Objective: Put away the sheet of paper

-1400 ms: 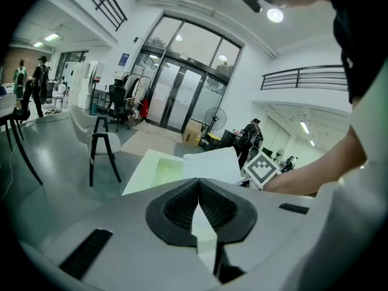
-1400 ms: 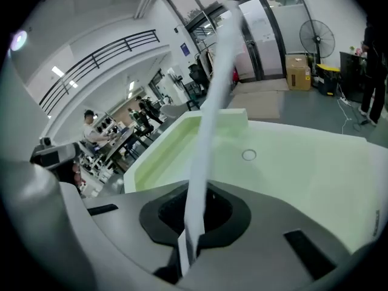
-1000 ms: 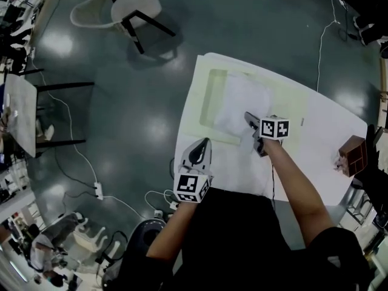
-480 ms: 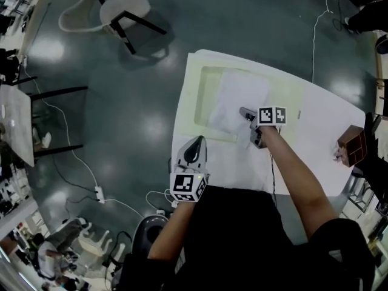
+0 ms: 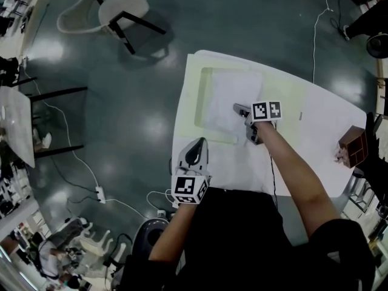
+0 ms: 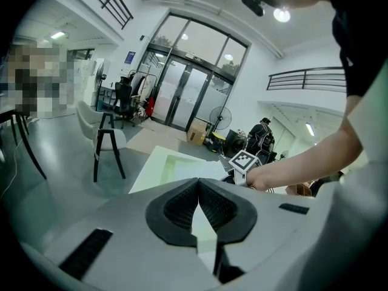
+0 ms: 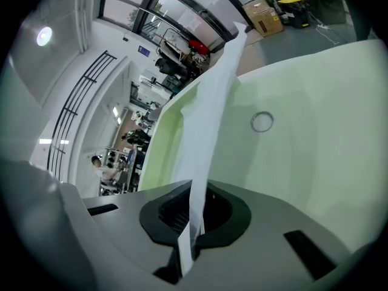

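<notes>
1. The right gripper (image 5: 237, 109) is clamping the near right edge of the paper (image 5: 227, 96). In the right gripper view, its jaws are pressing together on the sheet, which is rising edge-on from between them.
2. The paper is hanging over the recess of a pale green tray (image 5: 204, 102). Most of the sheet is spreading across the tray's far left part (whether it is resting on the tray's bottom cannot be told).
3. In the right gripper view, a small ring (image 7: 262, 122) is showing on the tray's green surface, to the right of the sheet.
4. The tray is lying on the left half of the white desk (image 5: 327, 126).
5. The left gripper (image 5: 200, 142) is hovering at the desk's near left edge, well apart from the paper. Its jaws are meeting at the tips with nothing between them, and it is pointing toward the tray.
6. A brown box (image 5: 353, 150) is sitting at the desk's right edge, well apart from both grippers.
7. A chair (image 5: 121, 8) is standing on the dark floor (image 5: 121, 108), far to the left of the desk.
</notes>
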The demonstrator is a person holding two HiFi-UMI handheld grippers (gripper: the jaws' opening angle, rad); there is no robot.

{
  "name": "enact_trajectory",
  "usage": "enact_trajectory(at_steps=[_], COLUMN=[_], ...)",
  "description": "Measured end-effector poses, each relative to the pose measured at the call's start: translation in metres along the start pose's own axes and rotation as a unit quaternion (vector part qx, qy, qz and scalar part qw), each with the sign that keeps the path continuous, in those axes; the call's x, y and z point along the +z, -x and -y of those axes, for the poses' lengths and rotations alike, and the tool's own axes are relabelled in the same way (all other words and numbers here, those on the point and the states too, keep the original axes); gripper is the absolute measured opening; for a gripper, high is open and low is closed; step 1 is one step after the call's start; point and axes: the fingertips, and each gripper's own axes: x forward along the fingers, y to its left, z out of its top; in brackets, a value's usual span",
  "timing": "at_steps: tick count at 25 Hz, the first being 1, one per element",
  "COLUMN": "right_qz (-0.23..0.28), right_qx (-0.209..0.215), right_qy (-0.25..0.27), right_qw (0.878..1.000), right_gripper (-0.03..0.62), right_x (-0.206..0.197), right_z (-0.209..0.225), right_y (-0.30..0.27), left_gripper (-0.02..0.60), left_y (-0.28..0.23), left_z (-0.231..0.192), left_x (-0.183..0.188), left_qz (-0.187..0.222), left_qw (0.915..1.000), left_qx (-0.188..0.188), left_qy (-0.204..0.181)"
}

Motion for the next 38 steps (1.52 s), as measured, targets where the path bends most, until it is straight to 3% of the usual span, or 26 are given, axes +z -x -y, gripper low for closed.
enact_trajectory(at_steps=[8,20,38], right_qz=[-0.017,-0.005,-0.070], right_qx=[0.003,0.039,0.085], right_qy=[0.011,-0.071,-0.010], right_qw=[1.000,0.997,0.994], right_gripper=[0.000,0.000,0.000], right_x=[0.002,0.006,0.017], right_z=[-0.003,-0.008,-0.041], right_y=[-0.016,-0.038,-0.074], left_gripper=[0.003,0.003,0.003], left_y=[0.000,0.001,-0.006], left_z=[-0.008,-0.020,-0.030], left_x=[-0.001,-0.005,-0.005], left_qz=[0.002,-0.002,-0.007], left_qw=[0.9999,0.9998,0.9996], left_qx=[0.011,0.017,0.021], left_qy=[0.006,0.012,0.019])
